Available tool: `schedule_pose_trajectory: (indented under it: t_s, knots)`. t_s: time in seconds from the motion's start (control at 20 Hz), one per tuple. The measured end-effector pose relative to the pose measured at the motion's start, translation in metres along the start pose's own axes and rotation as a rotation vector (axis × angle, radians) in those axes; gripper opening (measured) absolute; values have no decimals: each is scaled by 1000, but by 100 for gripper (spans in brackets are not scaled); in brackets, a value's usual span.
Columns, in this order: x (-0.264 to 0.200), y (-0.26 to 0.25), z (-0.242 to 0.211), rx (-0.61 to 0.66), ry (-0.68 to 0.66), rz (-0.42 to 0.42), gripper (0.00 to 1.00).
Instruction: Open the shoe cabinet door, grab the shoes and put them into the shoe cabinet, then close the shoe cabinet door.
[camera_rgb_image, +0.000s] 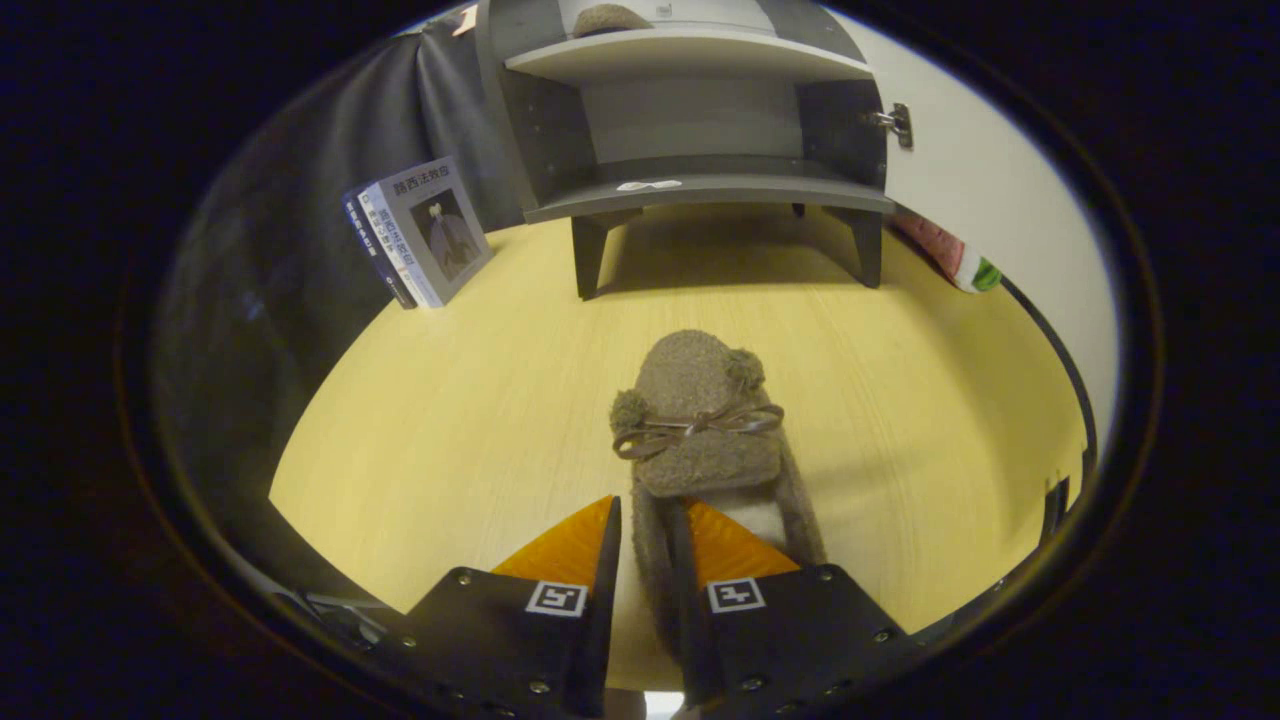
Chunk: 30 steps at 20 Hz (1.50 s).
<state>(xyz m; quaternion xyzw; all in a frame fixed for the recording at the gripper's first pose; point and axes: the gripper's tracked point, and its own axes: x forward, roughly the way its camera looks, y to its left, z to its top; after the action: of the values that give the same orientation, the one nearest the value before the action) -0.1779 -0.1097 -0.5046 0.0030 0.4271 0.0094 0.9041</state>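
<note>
Gripping 1 slipper (700, 420), fingers (570, 550) face 1 open cabinet (700, 180).

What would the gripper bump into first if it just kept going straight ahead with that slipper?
The gripper, shut on the slipper's side wall, points at the shoe cabinet. Bare tabletop lies between, so the slipper's toe would probably meet the lower shelf edge or pass underneath; height is unclear.

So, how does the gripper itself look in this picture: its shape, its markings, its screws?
The gripper has two wedge-shaped fingers that taper toward their tips. Each is mounted in a flat black plate fastened with small round screws along its edges. Each plate bears one square black-and-white tag near the finger's base. No cable can be made out on it.
</note>
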Motion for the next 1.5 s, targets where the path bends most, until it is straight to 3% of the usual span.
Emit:
schedule_pose_trajectory:
  t_s: [0.4, 0.5, 0.9, 1.5]
  knots:
    - [31, -3, 10, 18, 24, -46, 31]
    - [33, -1, 15, 21, 21, -47, 8]
    - [24, -4, 35, 78, 32, -111, 8]
    - [-51, -30, 181, 170, -235, -281, 8]
